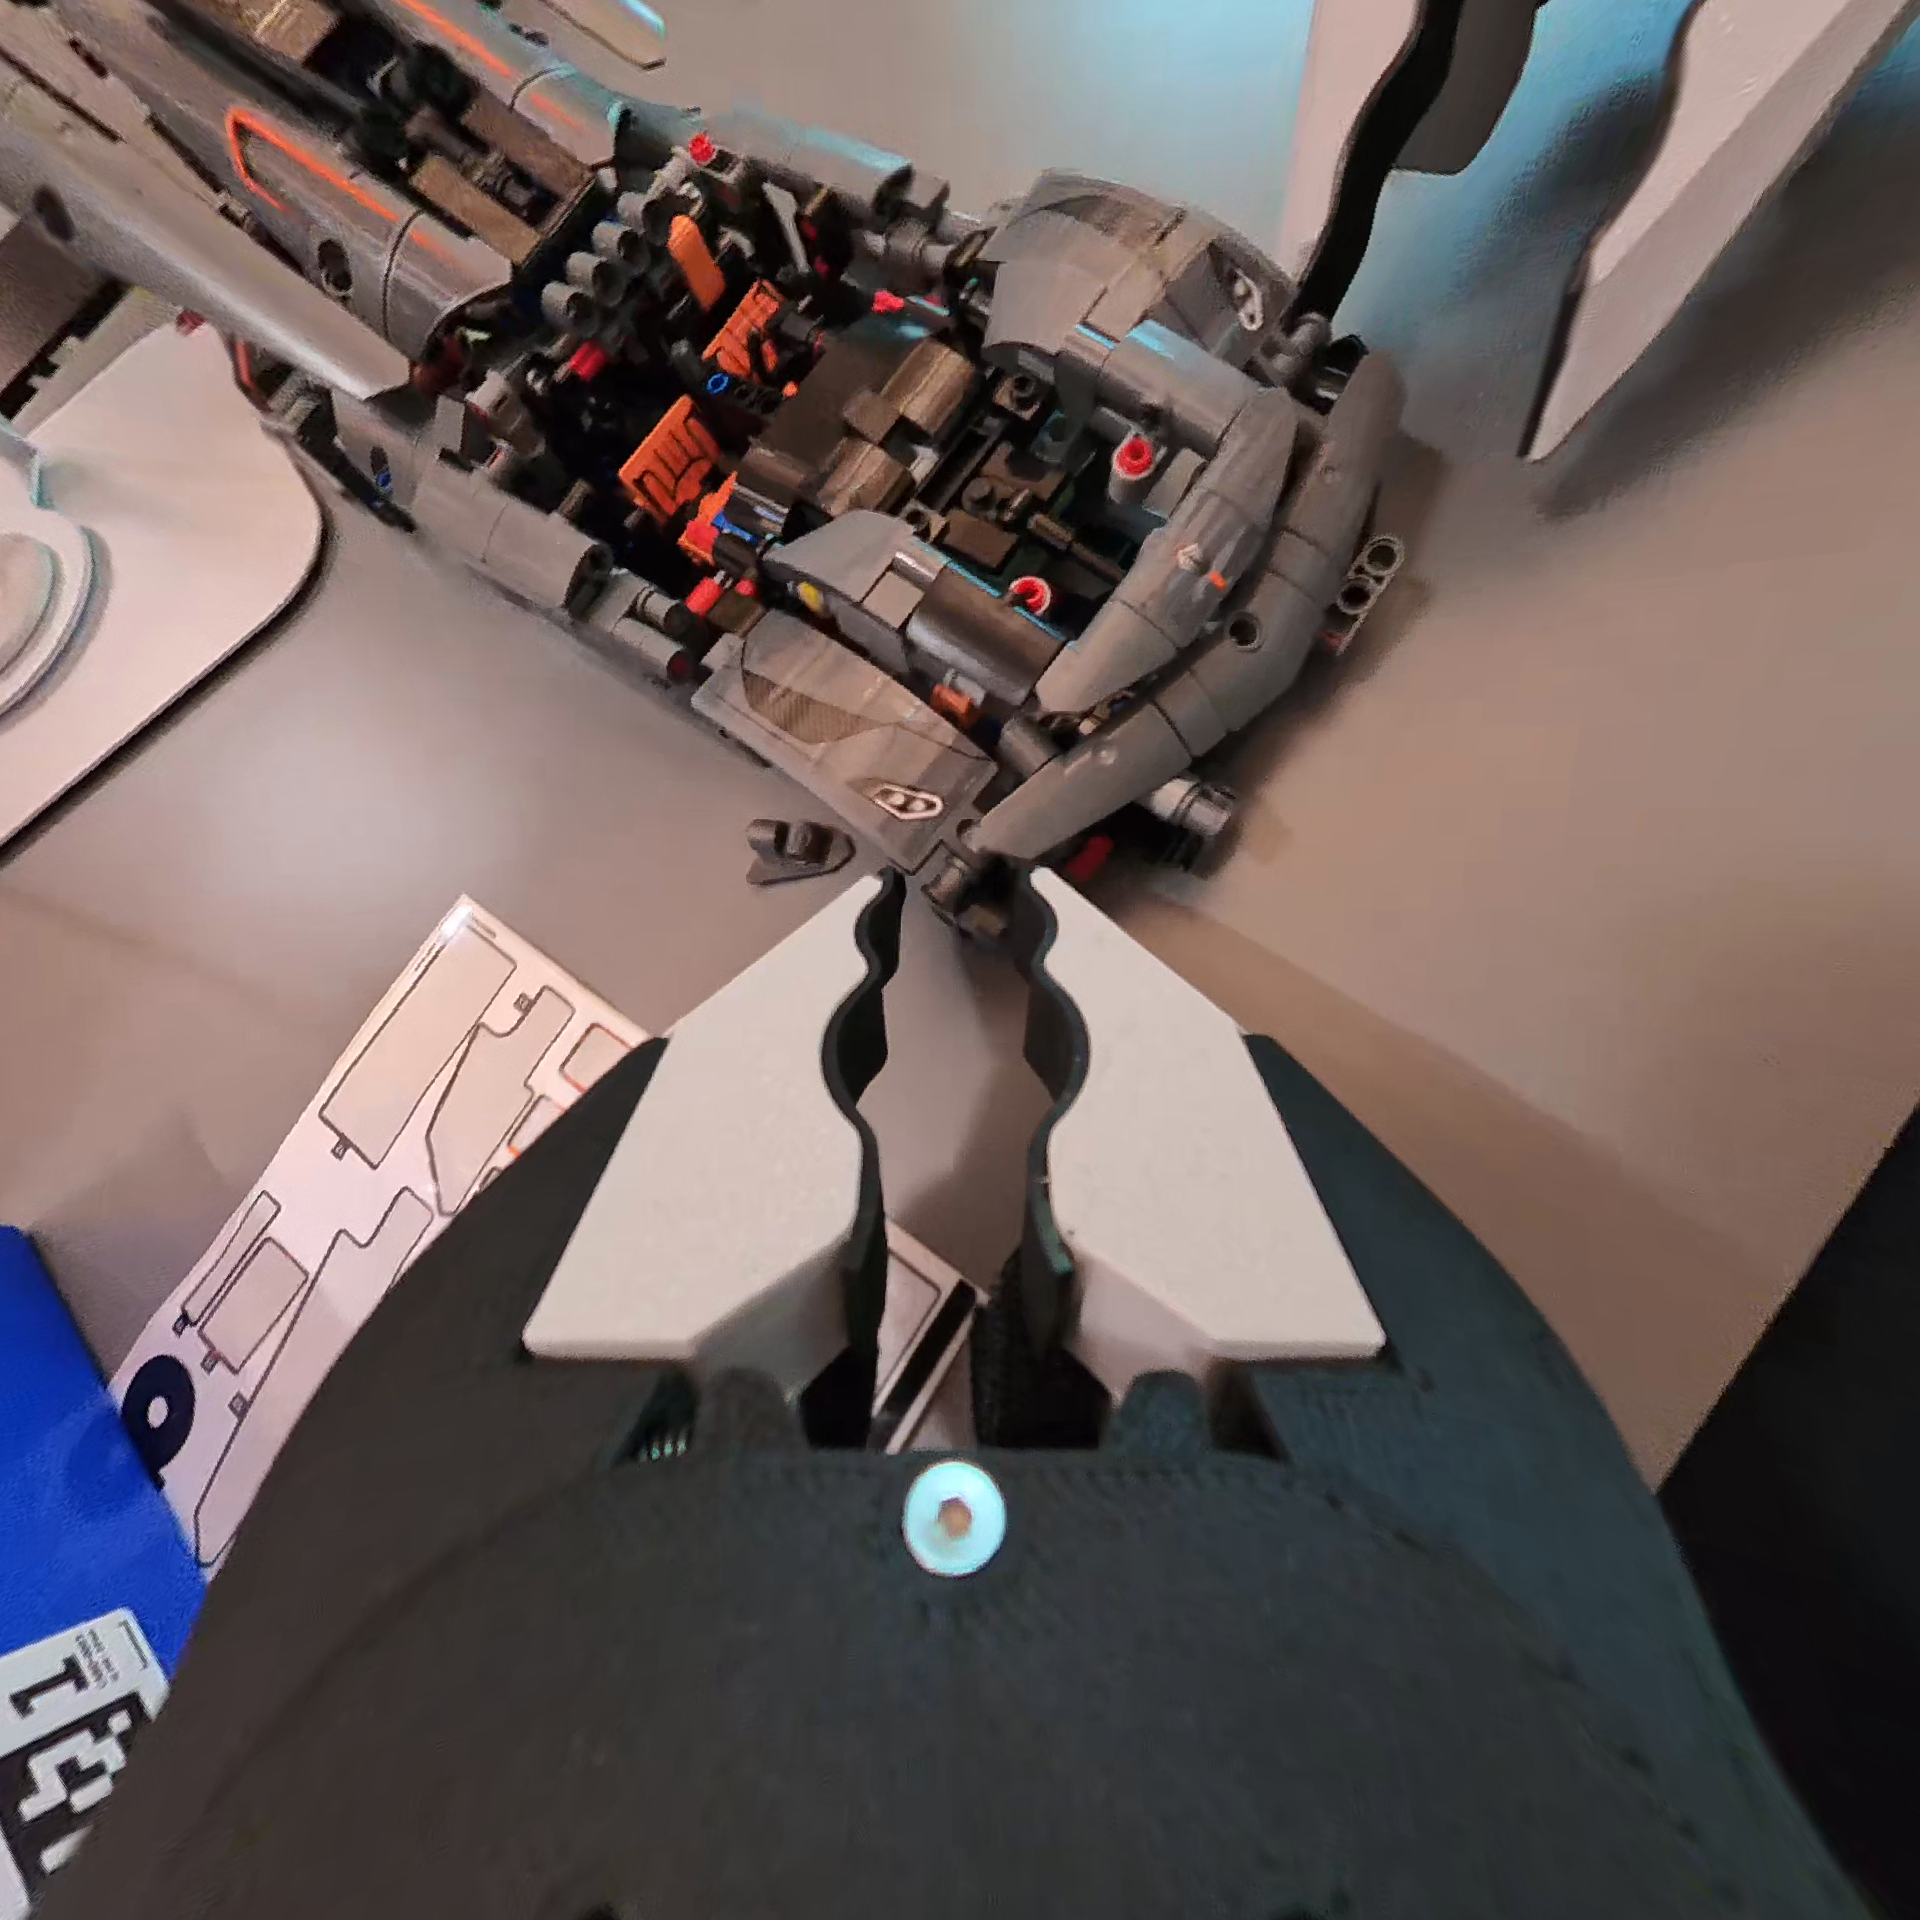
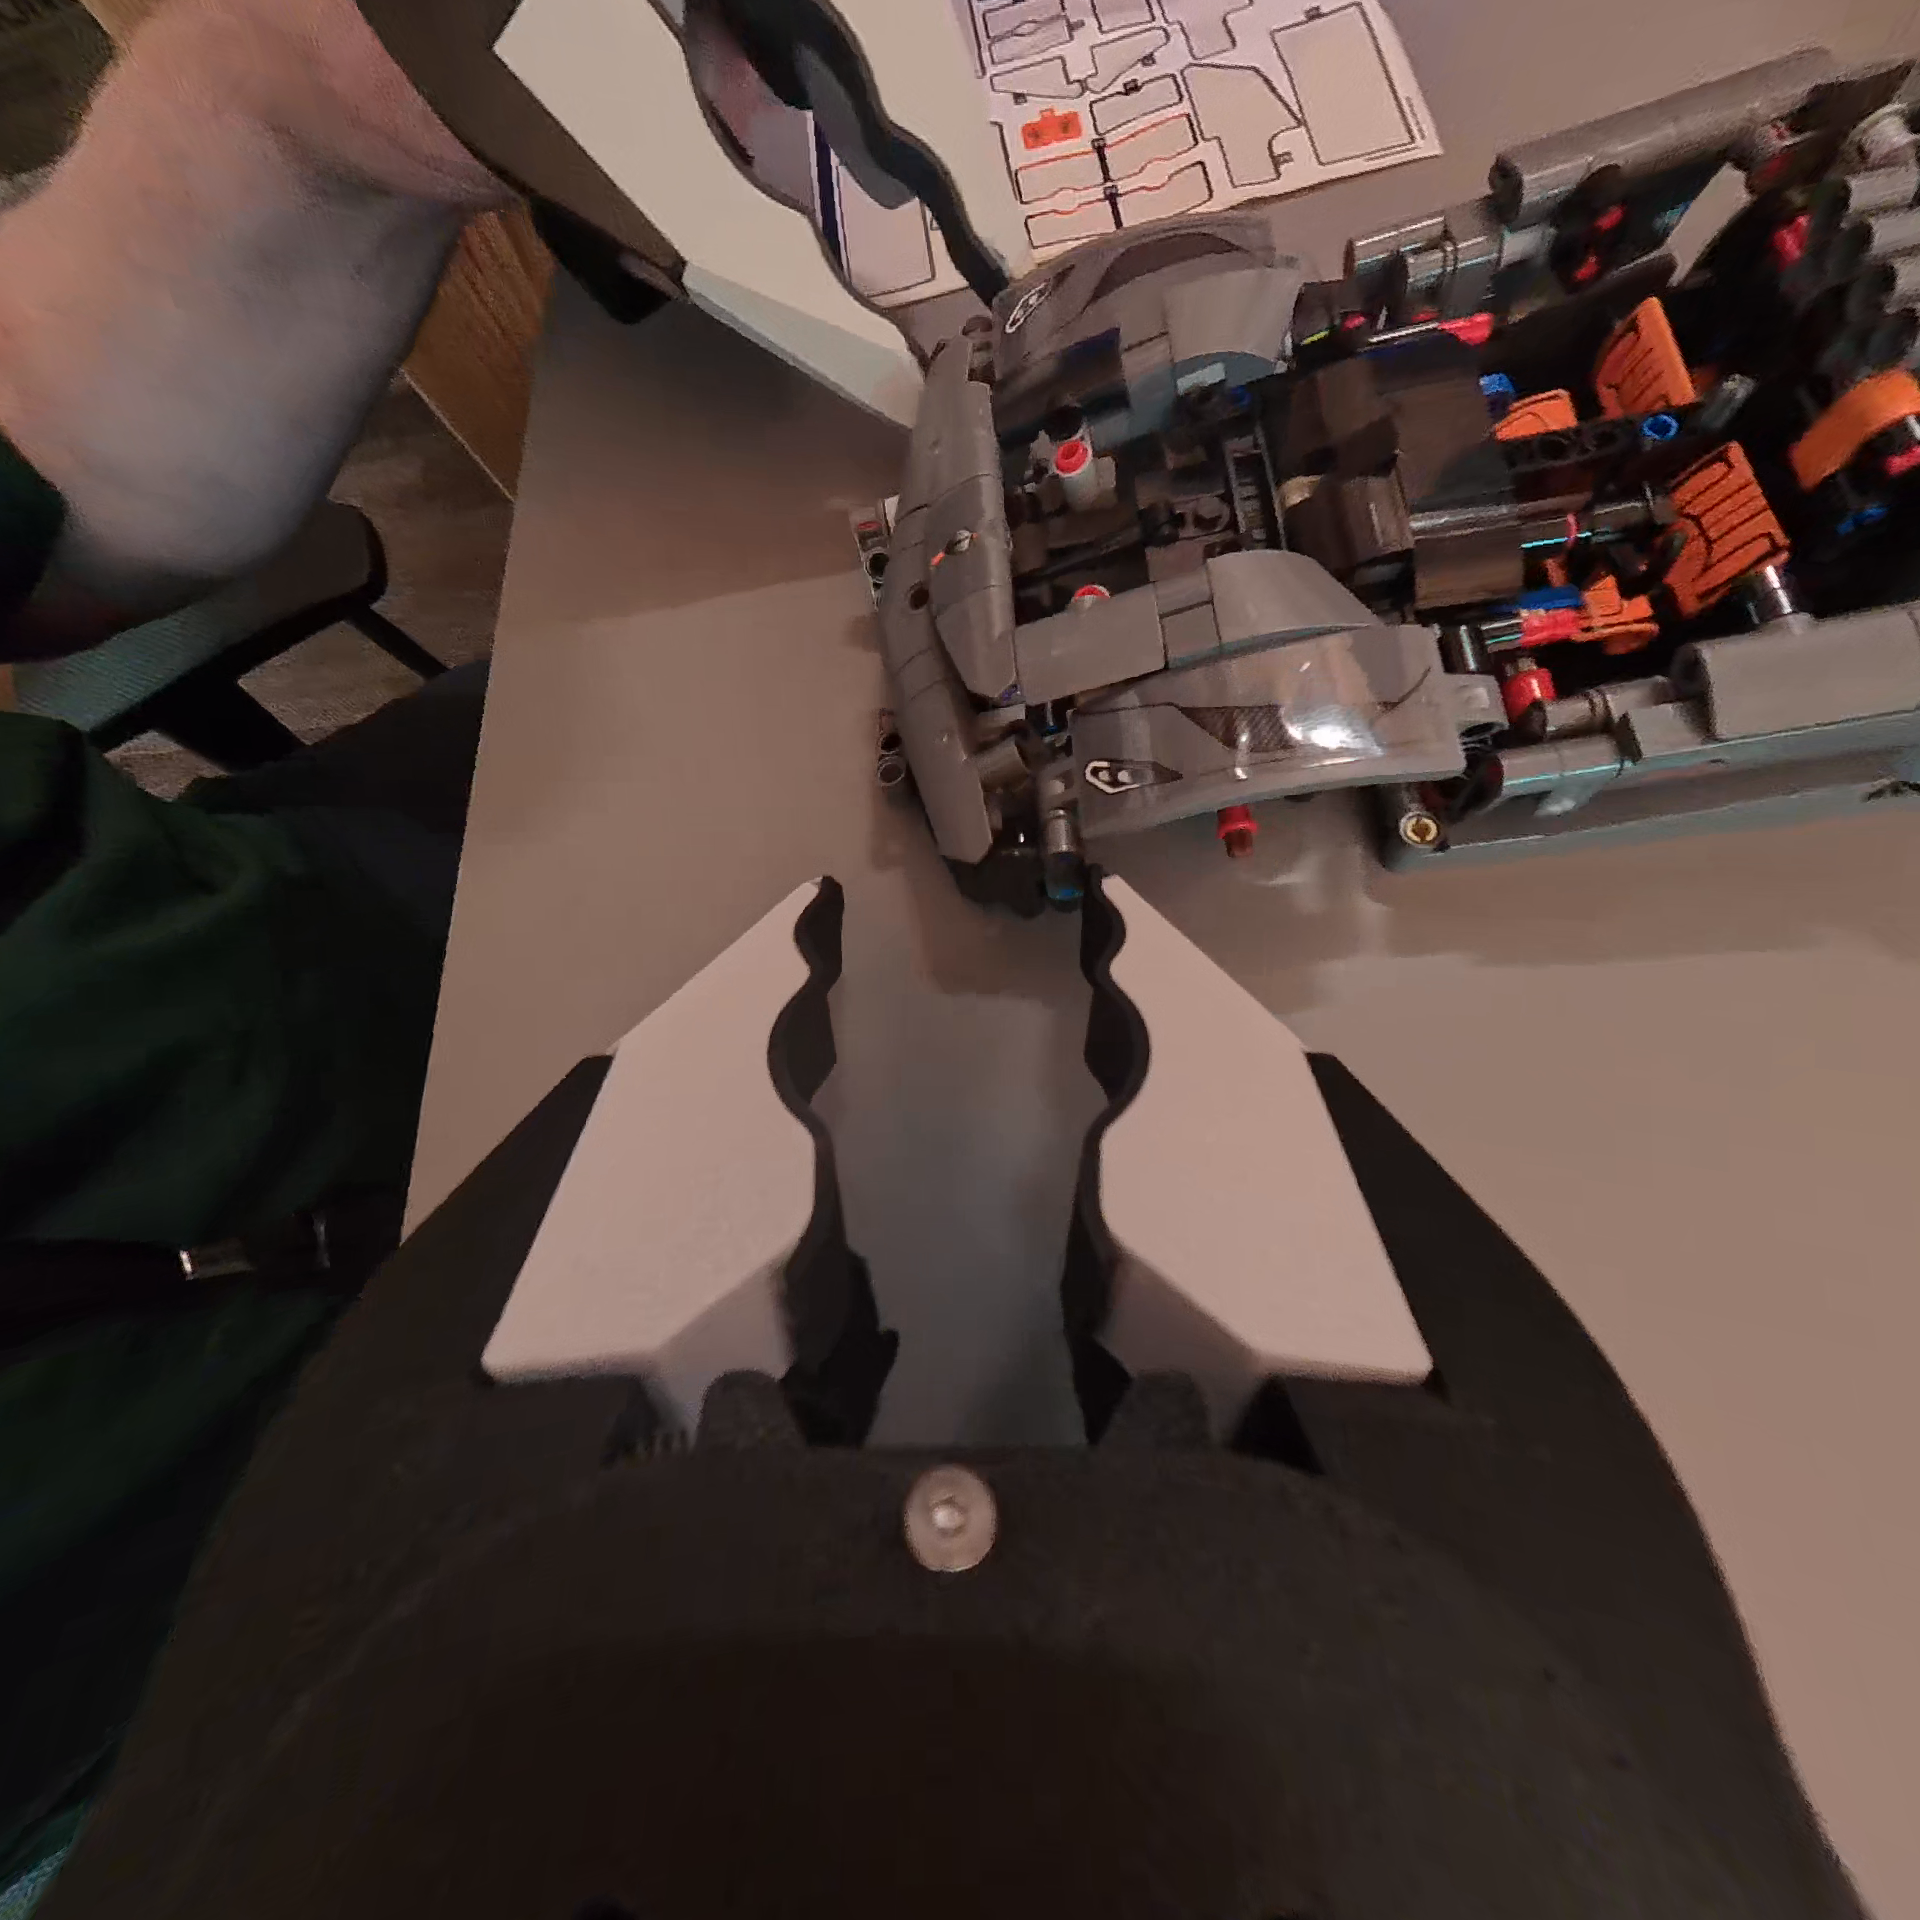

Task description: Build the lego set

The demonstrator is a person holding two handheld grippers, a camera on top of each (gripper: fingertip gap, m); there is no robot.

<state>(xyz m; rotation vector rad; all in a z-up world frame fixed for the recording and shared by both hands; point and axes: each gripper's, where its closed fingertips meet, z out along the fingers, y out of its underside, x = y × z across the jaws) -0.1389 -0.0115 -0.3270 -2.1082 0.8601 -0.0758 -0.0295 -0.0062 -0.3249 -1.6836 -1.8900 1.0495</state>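
A large grey Lego car point(image 1: 914, 468) with orange and black inner parts lies on the grey table; it also shows in the right wrist view point(image 2: 1299, 540). My left gripper point(image 1: 961, 885) is closed narrowly around the car's near corner, with a grey and black connector between the fingertips. It appears at the top of the right wrist view point(image 2: 831, 135), reaching the car's far corner. My right gripper point(image 2: 964, 894) is open and empty, and its right fingertip point(image 2: 1101, 914) is just short of the car's black lower corner. It appears at the top right of the left wrist view point(image 1: 1455, 104).
A small dark grey loose piece point(image 1: 795, 847) lies beside the car. A sticker sheet point(image 1: 416, 1091) lies left of my left gripper and shows in the right wrist view point(image 2: 1195, 114). A blue box point(image 1: 62, 1455) and a white stand base point(image 1: 156, 499) are at left. The table edge point(image 2: 468, 831) and a person's arm point(image 2: 208, 312) are at left. The grippers' ends are close to 12 centimetres from one another.
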